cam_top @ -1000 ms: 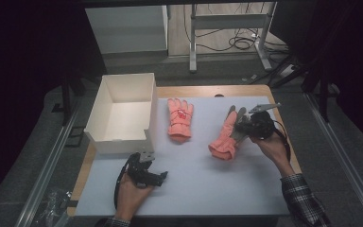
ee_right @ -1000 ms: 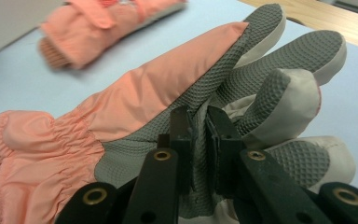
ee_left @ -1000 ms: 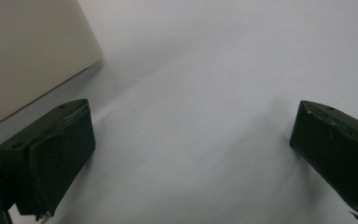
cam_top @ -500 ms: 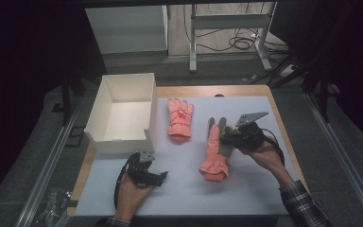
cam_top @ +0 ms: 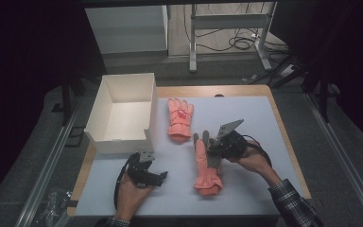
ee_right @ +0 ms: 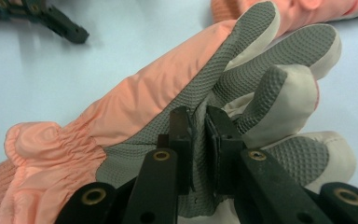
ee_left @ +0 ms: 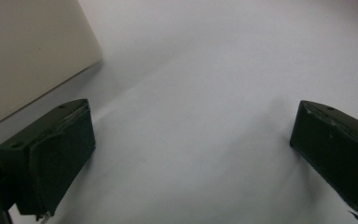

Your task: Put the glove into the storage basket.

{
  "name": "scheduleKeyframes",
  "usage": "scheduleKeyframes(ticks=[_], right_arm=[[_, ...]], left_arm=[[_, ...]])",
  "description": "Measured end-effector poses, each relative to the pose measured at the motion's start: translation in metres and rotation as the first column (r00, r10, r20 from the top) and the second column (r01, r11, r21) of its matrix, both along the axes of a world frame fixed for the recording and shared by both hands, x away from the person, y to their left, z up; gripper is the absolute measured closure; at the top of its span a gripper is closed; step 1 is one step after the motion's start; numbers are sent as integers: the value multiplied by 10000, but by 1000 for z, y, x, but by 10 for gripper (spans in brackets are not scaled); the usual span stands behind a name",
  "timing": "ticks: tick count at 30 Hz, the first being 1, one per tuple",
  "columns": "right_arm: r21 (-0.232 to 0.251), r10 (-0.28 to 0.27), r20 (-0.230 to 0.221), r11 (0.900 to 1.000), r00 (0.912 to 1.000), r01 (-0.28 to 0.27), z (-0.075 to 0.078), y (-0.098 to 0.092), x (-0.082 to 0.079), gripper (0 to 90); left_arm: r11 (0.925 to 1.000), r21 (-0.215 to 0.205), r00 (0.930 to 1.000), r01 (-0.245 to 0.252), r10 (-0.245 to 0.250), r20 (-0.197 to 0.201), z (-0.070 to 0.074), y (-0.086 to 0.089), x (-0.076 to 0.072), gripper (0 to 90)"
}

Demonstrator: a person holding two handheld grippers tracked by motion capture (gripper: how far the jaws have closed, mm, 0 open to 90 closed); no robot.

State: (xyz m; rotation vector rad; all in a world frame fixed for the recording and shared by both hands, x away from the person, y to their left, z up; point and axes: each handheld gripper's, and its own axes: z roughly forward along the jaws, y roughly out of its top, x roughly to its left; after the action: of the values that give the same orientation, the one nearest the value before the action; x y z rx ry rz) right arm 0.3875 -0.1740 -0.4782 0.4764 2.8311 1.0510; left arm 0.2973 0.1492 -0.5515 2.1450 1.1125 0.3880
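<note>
Padded coral fabric with a grey textured palm: the glove [ee_right: 135, 121] I hold is soft, light and floppy, so it drapes and swings instead of keeping its shape. My right gripper [ee_right: 198, 126] is nearly closed, pinching a fold of the grippy palm just below the fingers, and in the high view the glove [cam_top: 203, 165] lies on the pale bench [cam_top: 264, 123] with its cuff toward me, just beside my right hand. I judge the rubbery palm a good place to grip, since it will not slide between the pads, while the smooth back could slip; a pinch on one fold only carries one layer, though, so the cuff may sag and drag if I lift. My left gripper [ee_left: 191, 154] hangs wide with nothing between its jaws, low over the bench near the corner of the white box [cam_top: 123, 113]. A second glove [cam_top: 179, 117] lies flat beside that box, back up.
</note>
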Motion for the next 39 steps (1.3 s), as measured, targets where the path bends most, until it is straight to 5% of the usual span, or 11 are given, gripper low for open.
scheduleKeyframes(ticks=[8,18,27,33,39], right_arm=[[-132,-103,-14,9999,9999,103,-14,5,7,768],[526,-771,455,9958,9960,747,9,-1,11,689],[841,-2014,523,9769,9781,1967,16,18,36,534],[1164,-2675,-1,9570,9636,2657,14,34,58,512],[1272,-3126,87,9425,9498,3091,11,53,76,494]], left_arm=[[10000,-7,10000,-5,5,-9,0,0,0,1],[10000,-11,10000,0,0,5,0,0,0,0],[10000,-7,10000,2,-2,5,0,0,0,0],[10000,43,10000,31,-31,-4,0,0,0,0],[10000,39,10000,30,-30,-4,0,0,0,0]])
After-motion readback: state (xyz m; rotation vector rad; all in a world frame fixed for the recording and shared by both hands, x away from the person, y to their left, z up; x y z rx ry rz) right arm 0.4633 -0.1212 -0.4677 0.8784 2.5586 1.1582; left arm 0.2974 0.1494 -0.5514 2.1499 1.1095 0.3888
